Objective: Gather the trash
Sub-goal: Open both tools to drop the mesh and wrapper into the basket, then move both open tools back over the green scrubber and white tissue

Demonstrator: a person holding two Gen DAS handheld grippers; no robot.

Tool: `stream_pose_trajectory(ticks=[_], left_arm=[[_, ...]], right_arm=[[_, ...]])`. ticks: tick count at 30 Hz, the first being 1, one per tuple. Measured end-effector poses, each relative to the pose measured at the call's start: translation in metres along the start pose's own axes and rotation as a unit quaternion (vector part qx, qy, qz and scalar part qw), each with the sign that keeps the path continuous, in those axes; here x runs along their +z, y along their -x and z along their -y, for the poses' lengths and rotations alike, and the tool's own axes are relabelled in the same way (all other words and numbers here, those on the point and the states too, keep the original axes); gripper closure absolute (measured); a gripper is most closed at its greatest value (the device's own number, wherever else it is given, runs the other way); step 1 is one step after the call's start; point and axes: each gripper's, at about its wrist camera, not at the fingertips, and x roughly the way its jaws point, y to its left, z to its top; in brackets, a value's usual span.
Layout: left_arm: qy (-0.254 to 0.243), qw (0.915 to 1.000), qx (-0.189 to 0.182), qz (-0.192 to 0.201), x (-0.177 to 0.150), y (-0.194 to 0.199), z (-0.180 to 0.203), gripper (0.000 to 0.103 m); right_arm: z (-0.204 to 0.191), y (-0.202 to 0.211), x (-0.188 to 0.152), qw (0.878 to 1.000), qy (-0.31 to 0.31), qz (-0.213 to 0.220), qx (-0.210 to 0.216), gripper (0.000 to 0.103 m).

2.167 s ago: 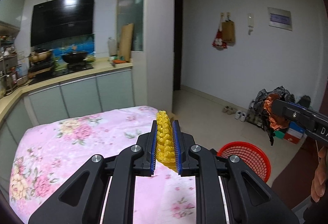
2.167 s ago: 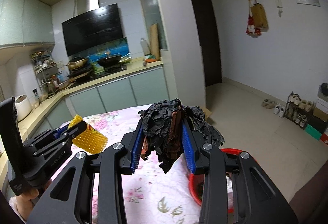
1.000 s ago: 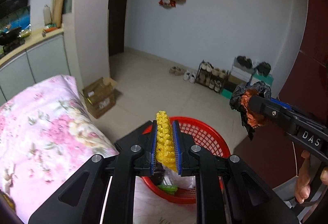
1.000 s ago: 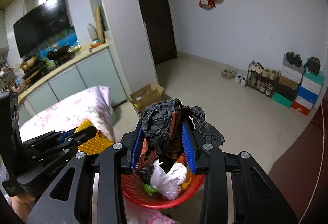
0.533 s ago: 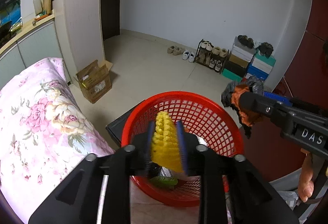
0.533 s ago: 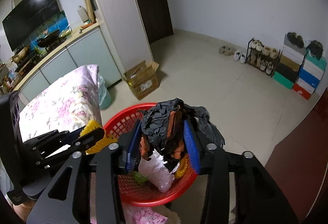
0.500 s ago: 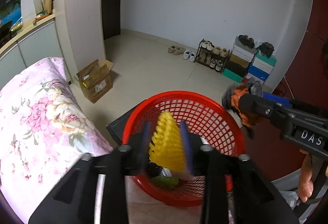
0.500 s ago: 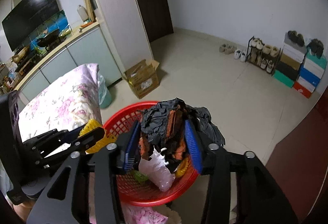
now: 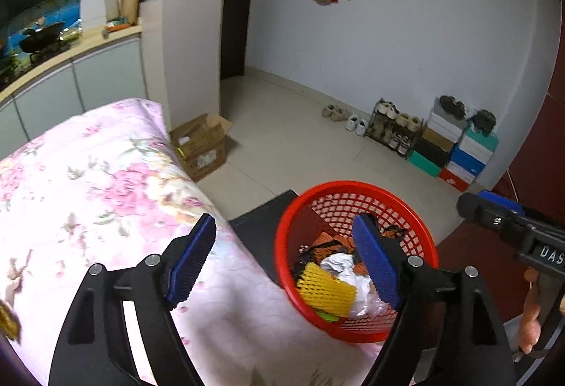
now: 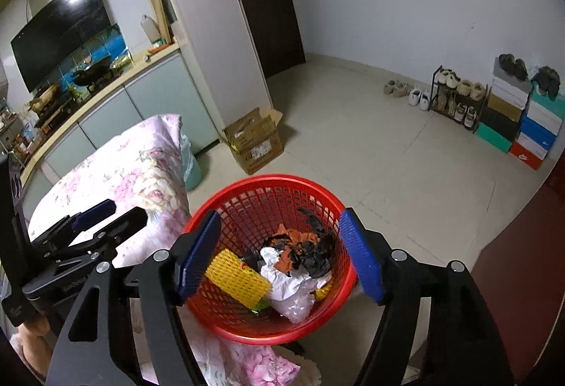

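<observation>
A red mesh basket [image 9: 353, 186] [image 10: 268, 181] stands beside the table's edge, below both grippers. Inside lie a yellow foam net [image 9: 325, 289] [image 10: 236, 275], a crumpled black and orange wrapper [image 9: 328, 241] [image 10: 303, 245] and a white plastic bag [image 9: 339, 266] [image 10: 289, 280]. My left gripper [image 9: 284, 223] [image 10: 116, 211] hangs over the basket's left rim, its jaws opening with nothing between them. My right gripper [image 10: 280, 220] [image 9: 473, 202] hovers right over the basket, jaws opening as well, and holds nothing.
The table with a pink floral cloth [image 9: 88, 174] lies left of the basket. A dark low stand [image 9: 261, 234] sits under the basket. On the floor beyond are an open cardboard box [image 10: 254, 139], a shoe rack [image 10: 455, 96] and stacked shoe boxes [image 10: 522, 125].
Both grippers have opened. The yellow net dropped from the left one and the black and orange wrapper from the right one; both now lie in the basket.
</observation>
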Motion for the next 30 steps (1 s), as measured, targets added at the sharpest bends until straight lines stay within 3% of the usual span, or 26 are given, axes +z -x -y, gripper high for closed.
stream_pose_trajectory(ticks=[14, 28, 30], left_arm=[[0.021, 0.9949, 0.077, 0.062, -0.011, 0.073, -0.034, 0.023], [0.050, 0.9782, 0.170, 0.109, -0.029, 0.146, -0.085, 0.022], [0.060, 0.9754, 0.179, 0.114, -0.031, 0.155, -0.095, 0.022]], right_arm=[[-0.048, 0.027, -0.004, 0.998, 0.037, 0.035, 0.028, 0.034], [-0.134, 0.043, -0.010, 0.990, 0.101, 0.048, 0.080, 0.033], [-0.146, 0.046, -0.013, 0.989, 0.109, 0.051, 0.089, 0.029]])
